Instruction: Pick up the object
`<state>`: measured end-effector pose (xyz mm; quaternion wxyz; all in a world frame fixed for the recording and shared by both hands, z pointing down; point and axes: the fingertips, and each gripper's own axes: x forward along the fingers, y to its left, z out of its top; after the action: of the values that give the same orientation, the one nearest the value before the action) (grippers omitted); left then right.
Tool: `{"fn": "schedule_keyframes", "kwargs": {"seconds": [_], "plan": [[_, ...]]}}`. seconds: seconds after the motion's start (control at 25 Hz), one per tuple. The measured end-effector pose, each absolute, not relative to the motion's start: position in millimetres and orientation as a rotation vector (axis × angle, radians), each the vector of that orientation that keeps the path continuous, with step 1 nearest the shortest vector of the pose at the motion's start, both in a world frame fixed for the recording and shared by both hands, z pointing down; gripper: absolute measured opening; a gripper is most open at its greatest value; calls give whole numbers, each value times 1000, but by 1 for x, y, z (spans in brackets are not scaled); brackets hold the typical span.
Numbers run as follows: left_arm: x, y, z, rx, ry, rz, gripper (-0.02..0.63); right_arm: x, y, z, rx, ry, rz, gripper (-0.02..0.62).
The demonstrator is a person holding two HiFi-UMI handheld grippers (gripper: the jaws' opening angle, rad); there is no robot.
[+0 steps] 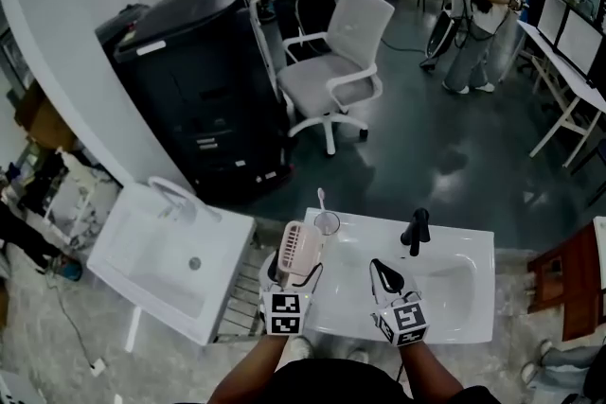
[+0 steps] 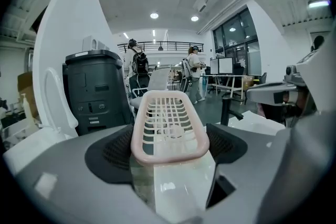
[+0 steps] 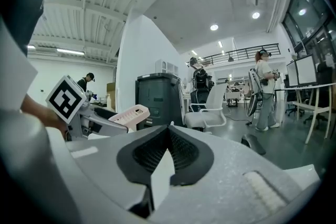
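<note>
A pale pink slotted soap basket (image 1: 302, 248) is held above the left rim of a white washbasin (image 1: 460, 303). My left gripper (image 1: 295, 266) is shut on it. In the left gripper view the basket (image 2: 169, 126) lies between the dark pads (image 2: 118, 152) and juts forward past them. My right gripper (image 1: 385, 276) hovers over the bowl of the basin, jaws together with nothing between them. The right gripper view shows its pads (image 3: 181, 152) closed, and the pink basket (image 3: 130, 114) to the left.
On the basin stand a black tap (image 1: 417, 232) and a clear glass (image 1: 327, 222) holding a toothbrush. A second white basin (image 1: 161, 255) sits at the left. Behind are a black cabinet (image 1: 204, 80), a white office chair (image 1: 336, 61) and people (image 1: 478, 5).
</note>
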<state>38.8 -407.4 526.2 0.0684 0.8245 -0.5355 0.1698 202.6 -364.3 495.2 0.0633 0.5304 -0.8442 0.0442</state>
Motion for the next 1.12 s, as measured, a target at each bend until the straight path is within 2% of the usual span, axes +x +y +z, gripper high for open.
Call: {"fn": "schedule_keyframes", "kwargs": {"seconds": [0.48,1.12], "plan": [[37,-402,498,2533,-1639,398,456,201,-373,450,1629,-2593,-47,3],[40,-394,494,2576,-1591,359,456,203,-366,462,1607,-2543,-52,2]]}}
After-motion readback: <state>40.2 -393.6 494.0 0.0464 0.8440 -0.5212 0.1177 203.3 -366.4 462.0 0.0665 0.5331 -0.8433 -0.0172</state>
